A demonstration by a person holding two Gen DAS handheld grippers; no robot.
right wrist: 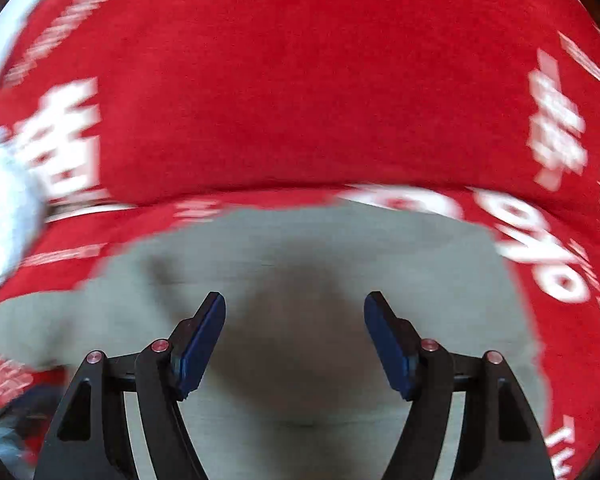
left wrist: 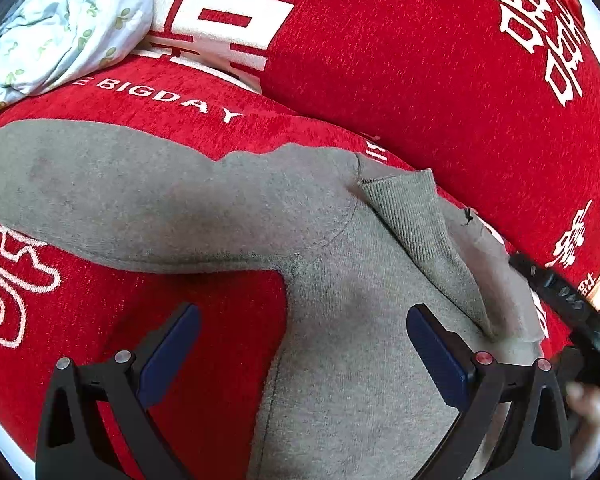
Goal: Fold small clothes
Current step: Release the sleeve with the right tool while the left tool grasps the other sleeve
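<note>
A small grey long-sleeved top [left wrist: 340, 320] lies flat on a red sofa seat. One sleeve [left wrist: 120, 200] stretches out to the left, and the other sleeve with its ribbed cuff [left wrist: 412, 216] is folded over the body. My left gripper [left wrist: 302, 320] is open and empty, hovering over the body near the armpit. In the blurred right wrist view my right gripper [right wrist: 296, 308] is open and empty above the grey top [right wrist: 300, 248]. The right gripper's black body [left wrist: 572, 308] shows at the right edge of the left wrist view.
The red sofa cover [left wrist: 420, 80] with white lettering forms seat and backrest. A pale floral bundle of cloth [left wrist: 60, 28] sits at the far left on the seat, also a white blur in the right wrist view [right wrist: 4, 216].
</note>
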